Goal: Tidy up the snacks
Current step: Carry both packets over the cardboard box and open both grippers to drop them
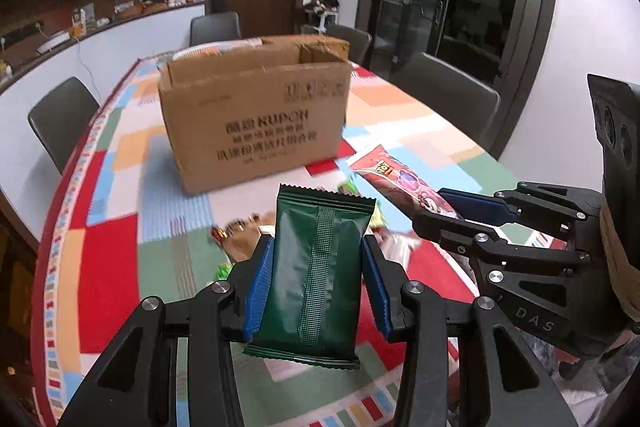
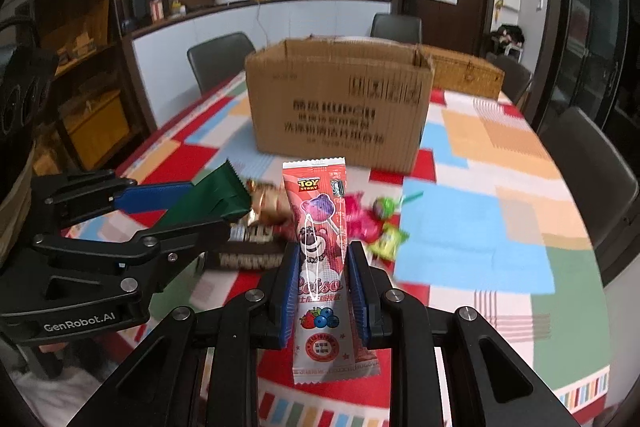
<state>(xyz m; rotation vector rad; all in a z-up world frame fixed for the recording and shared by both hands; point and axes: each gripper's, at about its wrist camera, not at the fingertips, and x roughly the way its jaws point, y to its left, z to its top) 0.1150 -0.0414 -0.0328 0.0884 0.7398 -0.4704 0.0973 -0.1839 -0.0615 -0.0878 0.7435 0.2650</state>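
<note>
Left wrist: open-topped cardboard box [image 1: 256, 123], contents hidden

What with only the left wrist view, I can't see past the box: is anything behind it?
Observer: Yes, a wicker basket stands behind the box, off to its right.
Operator: How is the red packet gripped?
Observer: The right fingers pinch the red packet across its middle, and both ends stick out.
Operator: Any loose sweets left?
Observer: A green lollipop lies on the table beyond it.
</note>
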